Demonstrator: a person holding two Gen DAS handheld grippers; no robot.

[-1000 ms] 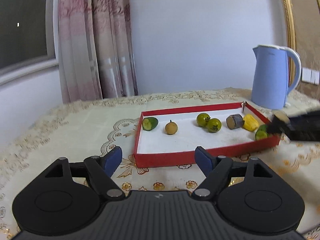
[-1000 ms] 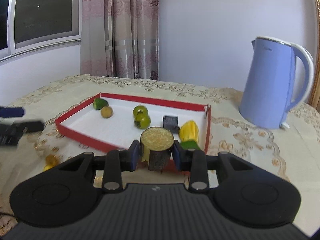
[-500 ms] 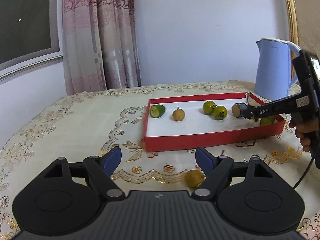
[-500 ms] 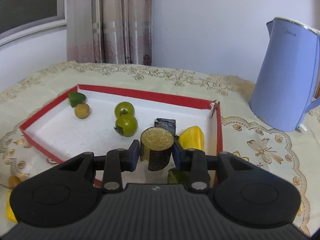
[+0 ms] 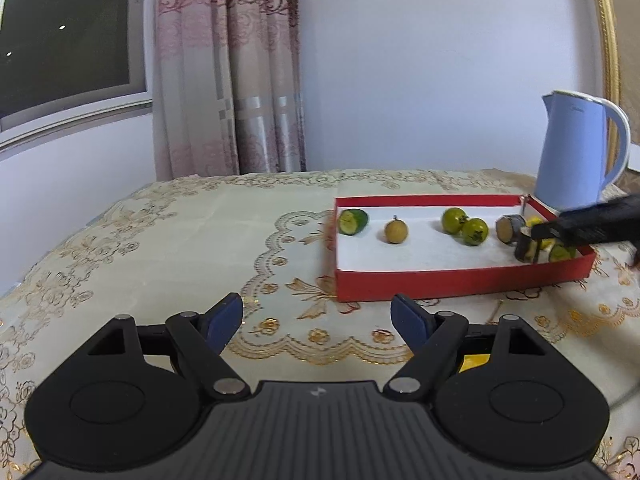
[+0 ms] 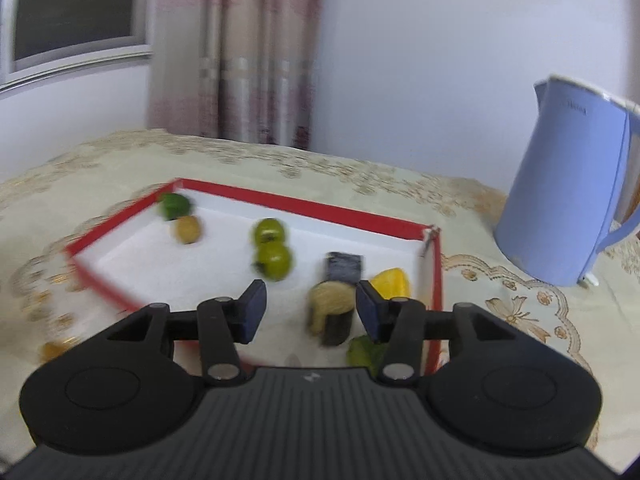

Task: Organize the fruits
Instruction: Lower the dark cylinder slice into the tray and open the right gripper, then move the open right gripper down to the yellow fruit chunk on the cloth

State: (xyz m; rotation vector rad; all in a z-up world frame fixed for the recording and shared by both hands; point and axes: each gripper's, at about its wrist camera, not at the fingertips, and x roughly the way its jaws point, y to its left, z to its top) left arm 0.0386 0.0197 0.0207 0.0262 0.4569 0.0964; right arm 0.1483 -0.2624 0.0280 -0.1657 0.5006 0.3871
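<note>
A red tray (image 5: 460,280) with a white floor holds a cut green piece (image 5: 352,221), a small tan fruit (image 5: 396,231), two green round fruits (image 5: 464,225), a dark cut cylinder (image 5: 509,229) and a yellow piece (image 6: 390,281). My right gripper (image 6: 310,310) is open over the tray's right end; a dark-skinned cut cylinder (image 6: 332,314) stands free between its fingers, close to the right one. It also shows in the left wrist view (image 5: 527,249). My left gripper (image 5: 318,322) is open and empty above the tablecloth in front of the tray.
A blue kettle (image 5: 576,152) stands behind the tray's right end. A small yellow fruit (image 6: 52,350) lies on the cloth left of the tray. A yellow thing (image 5: 474,361) shows under my left gripper's right finger. Curtain and window lie behind.
My right gripper has moved over the tray, lowered and opened, letting go of the dark cut cylinder, which now stands in the tray. My left gripper has drawn back and stayed open.
</note>
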